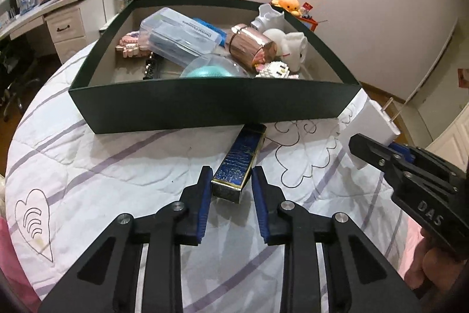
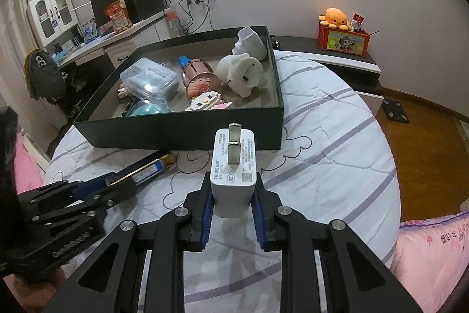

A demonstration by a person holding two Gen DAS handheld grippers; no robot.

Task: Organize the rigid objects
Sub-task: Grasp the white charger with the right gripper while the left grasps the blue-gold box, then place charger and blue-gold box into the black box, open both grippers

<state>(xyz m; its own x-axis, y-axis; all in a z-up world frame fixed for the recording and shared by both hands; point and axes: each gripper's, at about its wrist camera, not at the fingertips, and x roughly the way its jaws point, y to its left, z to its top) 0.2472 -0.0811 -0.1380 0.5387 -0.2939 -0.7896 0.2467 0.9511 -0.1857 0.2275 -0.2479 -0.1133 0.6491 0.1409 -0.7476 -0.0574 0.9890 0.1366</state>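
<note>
A dark green box (image 1: 205,104) (image 2: 181,131) sits on the white quilt and holds several items: a clear plastic case (image 1: 178,34), a rose-gold canister (image 1: 252,47), a white figurine (image 2: 243,72), a teal dome (image 1: 211,69) and a small brick model (image 2: 205,103). My left gripper (image 1: 231,181) has its jaws around the near end of a long blue and gold box (image 1: 240,160) lying on the quilt, with small gaps at the pads. My right gripper (image 2: 233,195) is shut on a white plug charger (image 2: 234,169), prongs pointing forward, held above the quilt.
The quilt (image 1: 117,166) with purple stripes covers a rounded bed. A desk with drawers (image 1: 64,28) stands far left. A low cabinet (image 2: 337,60) with an orange plush and a red box (image 2: 343,40) stands right. Wood floor (image 2: 425,151) lies beyond the bed edge.
</note>
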